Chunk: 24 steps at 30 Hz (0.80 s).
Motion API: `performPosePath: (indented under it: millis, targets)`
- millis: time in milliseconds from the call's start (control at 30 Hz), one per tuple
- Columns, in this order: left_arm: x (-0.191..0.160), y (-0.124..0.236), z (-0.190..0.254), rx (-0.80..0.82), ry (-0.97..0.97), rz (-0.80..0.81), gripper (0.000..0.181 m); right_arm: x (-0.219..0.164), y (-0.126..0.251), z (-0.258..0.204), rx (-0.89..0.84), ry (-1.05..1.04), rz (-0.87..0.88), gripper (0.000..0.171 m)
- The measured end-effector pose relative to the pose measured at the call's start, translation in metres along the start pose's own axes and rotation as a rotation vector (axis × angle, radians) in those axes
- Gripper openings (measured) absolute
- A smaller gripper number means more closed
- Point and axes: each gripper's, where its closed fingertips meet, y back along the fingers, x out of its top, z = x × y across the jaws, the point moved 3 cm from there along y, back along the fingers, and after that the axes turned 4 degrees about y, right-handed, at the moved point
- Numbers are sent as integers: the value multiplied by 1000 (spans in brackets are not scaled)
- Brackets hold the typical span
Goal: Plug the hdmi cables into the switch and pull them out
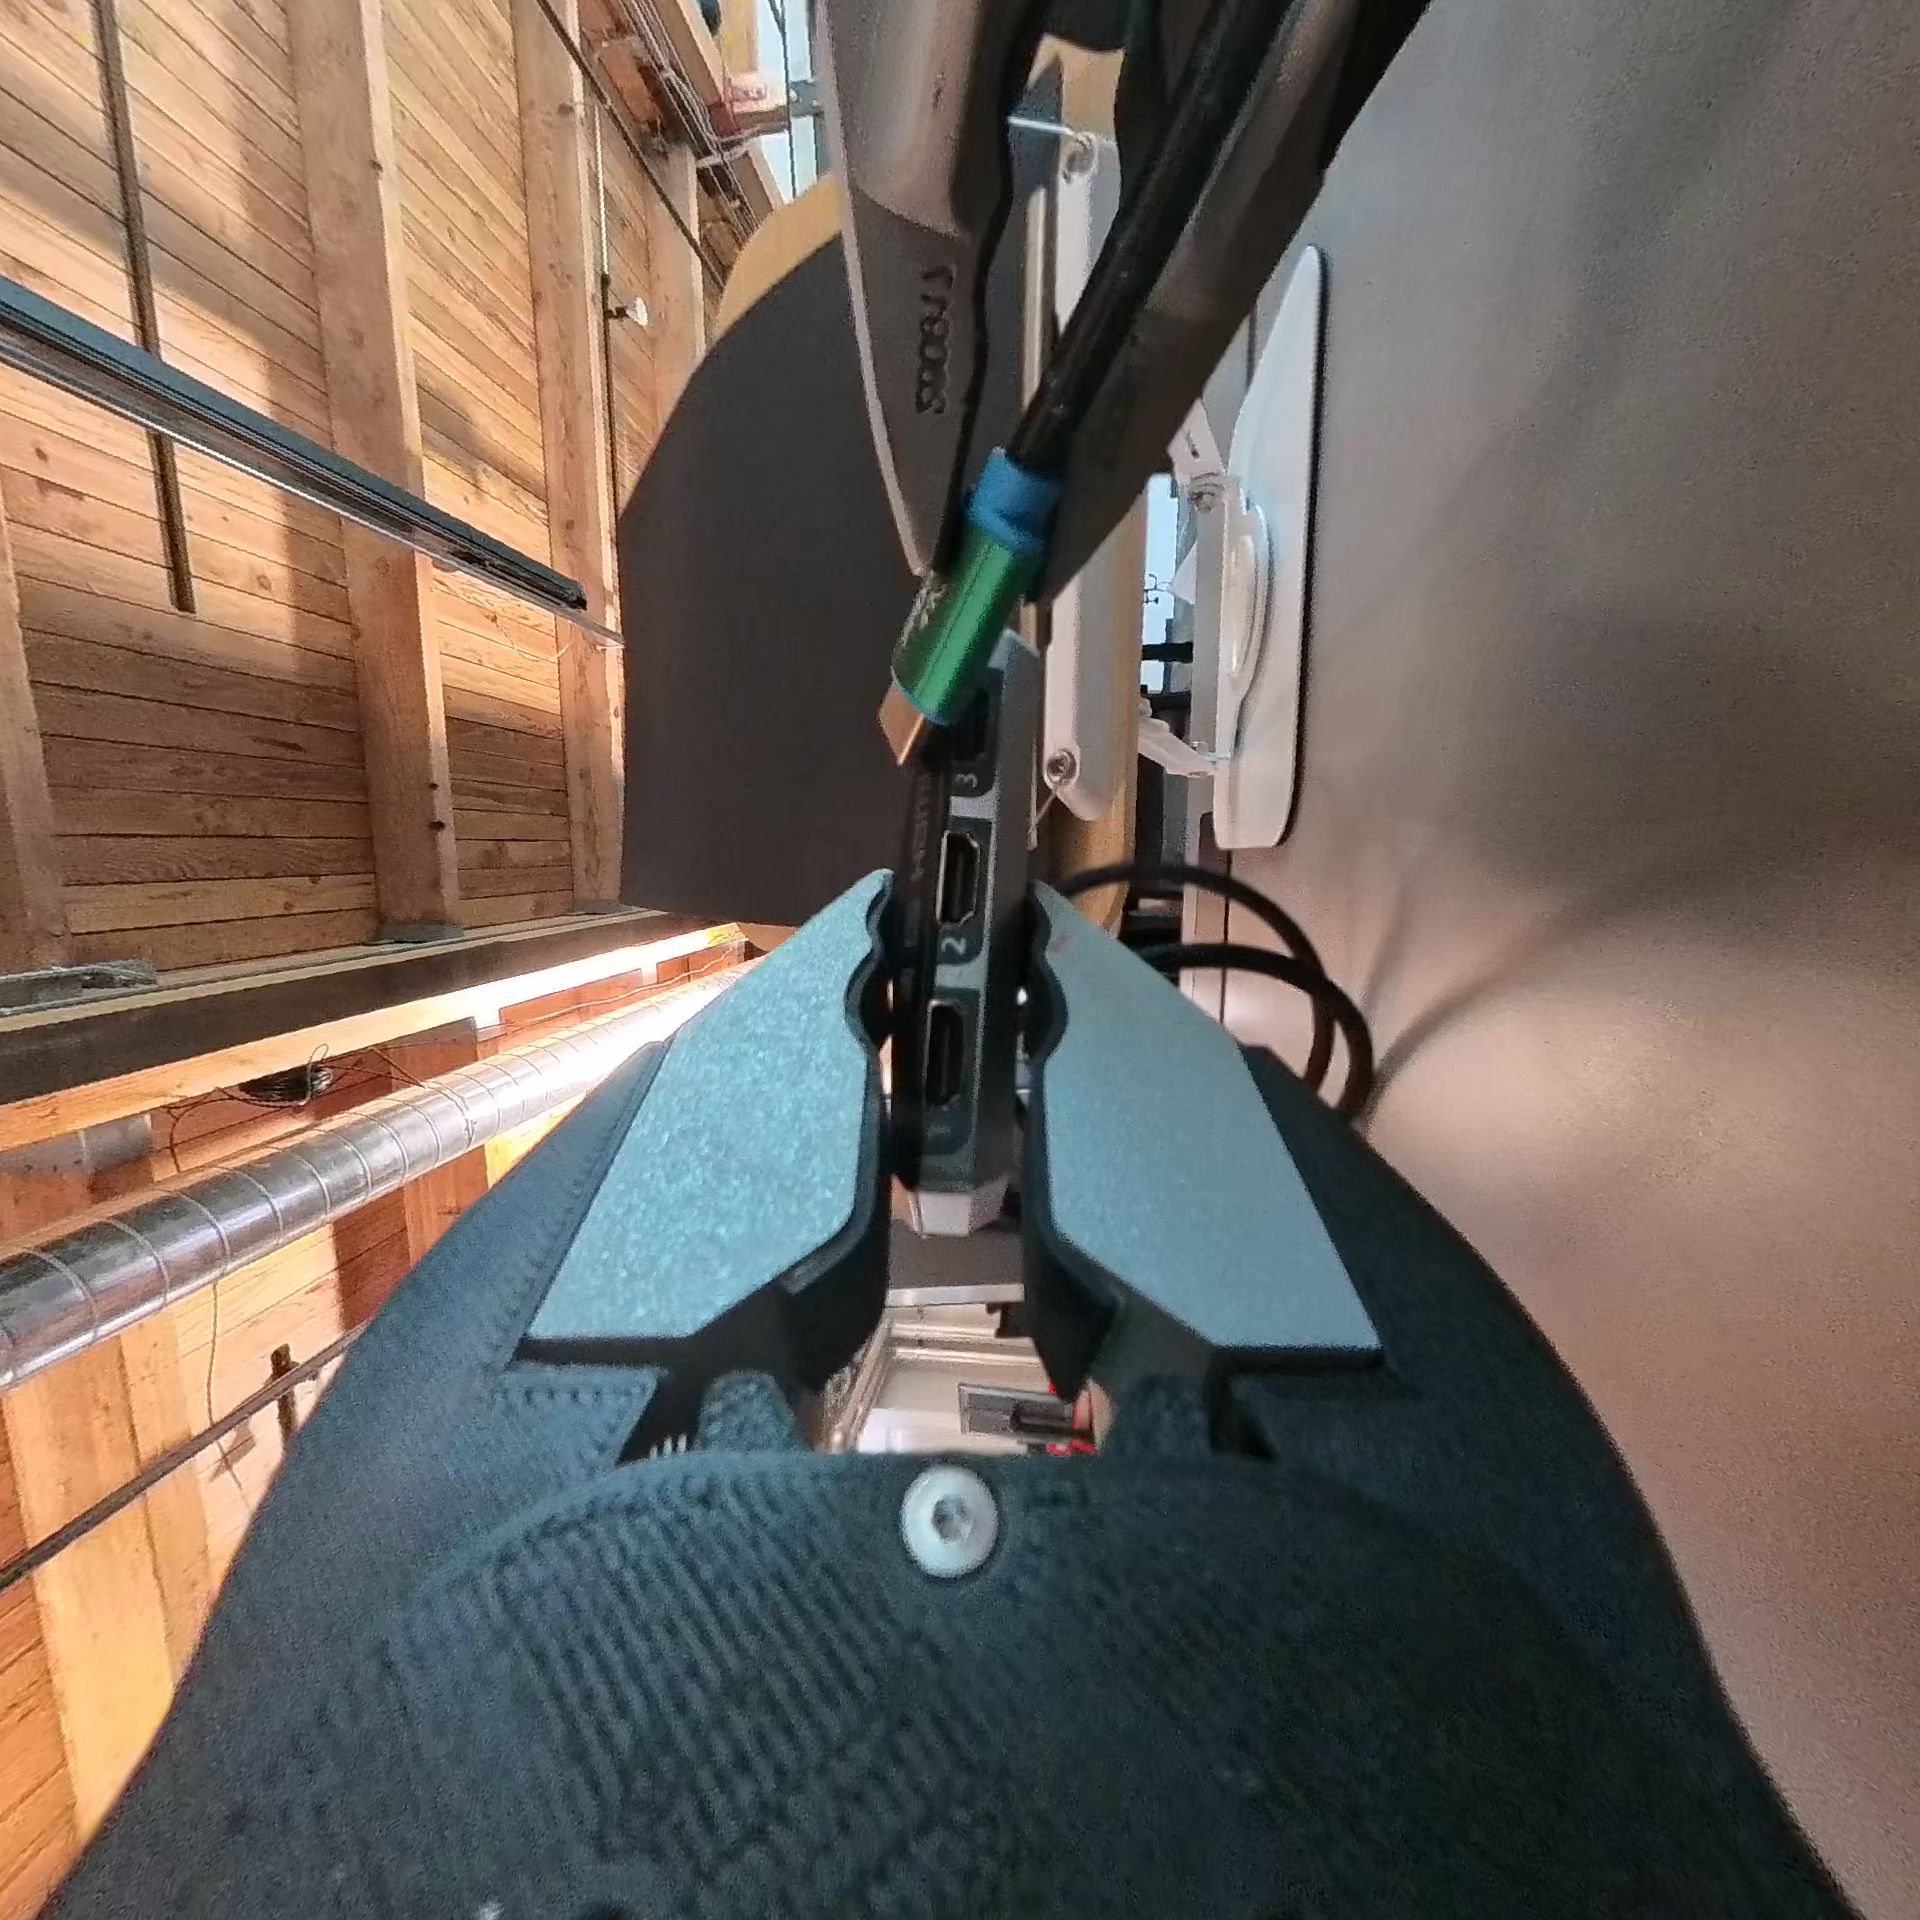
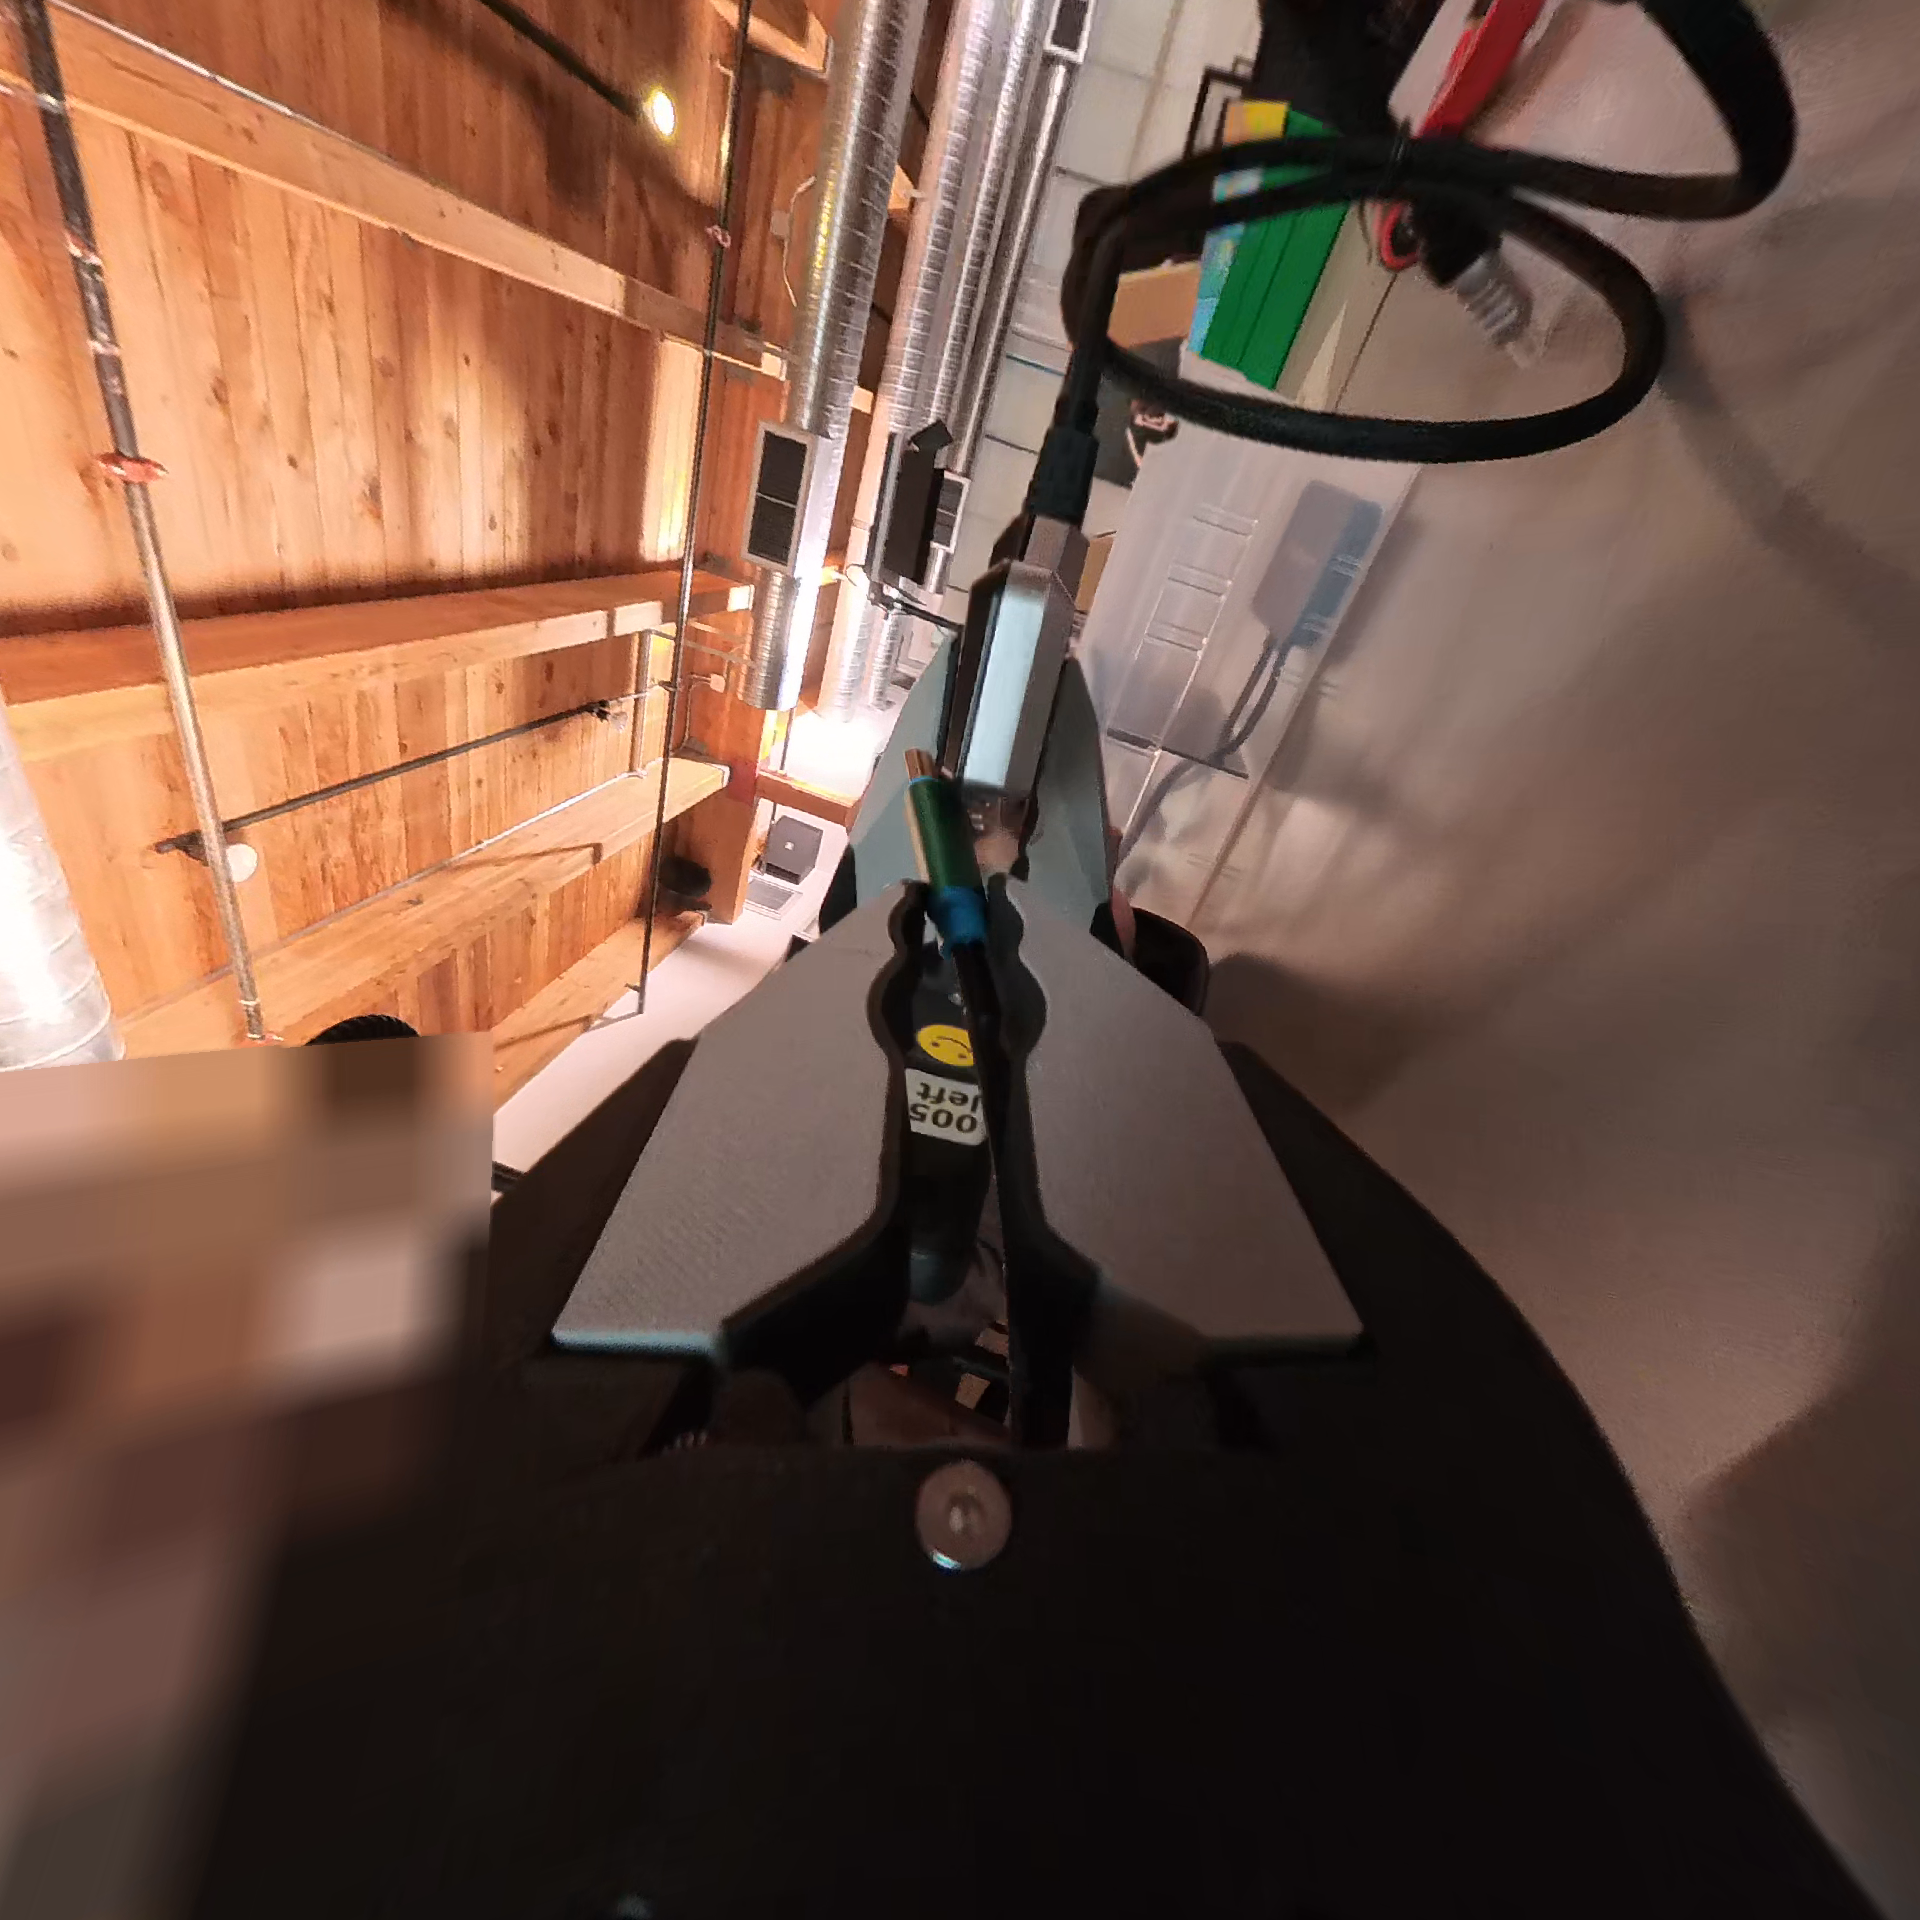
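Observation:
My left gripper (image 1: 961,935) is shut on the grey HDMI switch (image 1: 997,1039), holding it edge-on with its port row facing the camera. Two open ports (image 1: 956,878) show between the fingers. My right gripper (image 1: 987,577) comes in from the top, shut on the black cable just behind a green HDMI plug (image 1: 956,634) with a blue band. The plug's gold tip (image 1: 902,730) is bare and tilted, just beside the switch's far port. In the right wrist view my right gripper (image 2: 956,914) holds the green plug (image 2: 940,831) next to the switch (image 2: 1003,686).
A black braided cable (image 2: 1070,457) is plugged into the switch's far end and loops over the grey table (image 2: 1662,935). More black cable loops (image 1: 1288,977) lie nearby. A white pad (image 1: 1262,551) sits on the table. Green boxes (image 2: 1278,291) stand beyond. My hands' fingertips stand some 6 cm from each other.

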Motion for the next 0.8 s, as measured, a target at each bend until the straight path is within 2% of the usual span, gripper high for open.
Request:
performPosePath:
  millis: [200, 400, 800]
  targets:
    - [5, 1, 0, -16, 46, 21, 19, 5, 4, -2, 5, 8, 27, 8]
    - [-12, 1, -10, -1, 157, -16, 19, 0, -1, -3, 1, 13, -6, 8]
    - [-5, 0, -5, -12, 117, 7, 19, 0, -2, 1, 8, -9, -1, 8]
